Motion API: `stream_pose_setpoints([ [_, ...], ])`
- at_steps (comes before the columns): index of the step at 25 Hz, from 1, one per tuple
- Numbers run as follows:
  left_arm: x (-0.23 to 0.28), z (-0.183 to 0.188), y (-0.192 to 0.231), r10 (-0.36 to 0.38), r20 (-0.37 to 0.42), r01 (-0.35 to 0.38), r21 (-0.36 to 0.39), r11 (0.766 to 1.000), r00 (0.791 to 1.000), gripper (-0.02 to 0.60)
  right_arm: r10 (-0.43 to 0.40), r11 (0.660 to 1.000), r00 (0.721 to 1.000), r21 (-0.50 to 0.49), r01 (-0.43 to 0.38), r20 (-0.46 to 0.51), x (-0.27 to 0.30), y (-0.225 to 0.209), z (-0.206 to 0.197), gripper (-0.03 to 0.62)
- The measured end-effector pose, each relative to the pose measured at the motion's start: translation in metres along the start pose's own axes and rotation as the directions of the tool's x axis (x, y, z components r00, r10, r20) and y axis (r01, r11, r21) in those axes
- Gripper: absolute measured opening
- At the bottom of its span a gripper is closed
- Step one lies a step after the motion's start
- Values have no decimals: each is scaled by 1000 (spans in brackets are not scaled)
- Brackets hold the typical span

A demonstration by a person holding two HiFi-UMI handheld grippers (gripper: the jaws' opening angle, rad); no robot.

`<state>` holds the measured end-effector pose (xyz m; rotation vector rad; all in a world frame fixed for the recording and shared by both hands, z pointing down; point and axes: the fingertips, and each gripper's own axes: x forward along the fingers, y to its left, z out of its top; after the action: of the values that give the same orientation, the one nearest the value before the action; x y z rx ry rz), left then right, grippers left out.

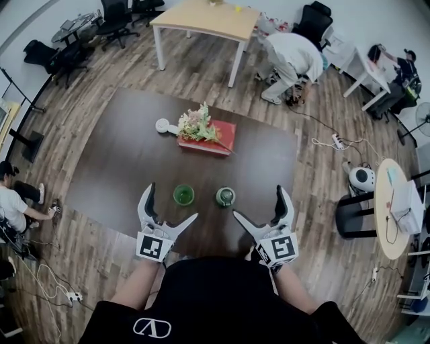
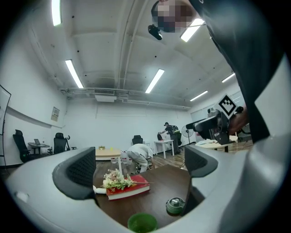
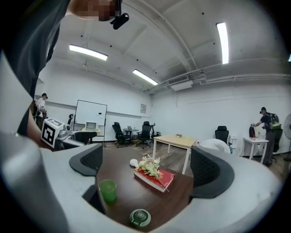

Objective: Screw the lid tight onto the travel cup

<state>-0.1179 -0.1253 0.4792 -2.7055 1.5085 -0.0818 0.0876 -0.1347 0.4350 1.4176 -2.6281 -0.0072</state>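
Observation:
A green travel cup [image 1: 183, 195] stands uncapped on the dark table [image 1: 114, 168], near its front edge. Its dark green lid [image 1: 225, 196] lies flat just to the cup's right, apart from it. My left gripper [image 1: 172, 202] is open, low and just left of the cup, with nothing between its jaws. Just right of the lid, my right gripper [image 1: 259, 201] is also open and empty. The left gripper view shows the cup [image 2: 142, 223] and lid [image 2: 174, 205] below its spread jaws [image 2: 138, 168]. In the right gripper view, cup [image 3: 108, 190] and lid [image 3: 140, 217] sit ahead of the gripper [image 3: 148, 166].
A red book [image 1: 213, 142] with a flower bunch [image 1: 197, 125] on it lies at the table's middle, a small white object [image 1: 162, 125] to its left. Beyond the table are a light wooden table [image 1: 205, 20], office chairs and a bent-over person [image 1: 290, 57].

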Motion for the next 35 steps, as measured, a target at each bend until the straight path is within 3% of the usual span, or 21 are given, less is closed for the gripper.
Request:
stream_pose_setpoints([
  [7,22,-127,11,-53,-138,56,23,998,989,587,-19,1000,997,-6,18,-70,3,-14,-18,600],
  [12,45,-222,13,-95,-260,99,3,995,961,577,8,1000,990,14,-6,-143,16,-11,-46,600],
  [17,63,-288,3,-142,-331,150,-1,989,933,538,8,1000,979,26,-2,-202,30,-8,-81,600],
  [23,88,-297,10,-125,-310,131,-1,991,943,505,19,999,953,51,-4,-303,49,-7,-142,600],
  [25,99,-303,10,-138,-329,143,-8,990,934,488,18,998,932,66,7,-362,56,-10,-178,600],
  [27,105,-306,8,-167,-342,171,-18,985,925,410,30,997,905,81,5,-425,65,-8,-216,600],
  [35,111,-297,8,-206,-335,200,-51,978,919,408,90,990,819,140,-11,-566,116,9,-326,600],
])
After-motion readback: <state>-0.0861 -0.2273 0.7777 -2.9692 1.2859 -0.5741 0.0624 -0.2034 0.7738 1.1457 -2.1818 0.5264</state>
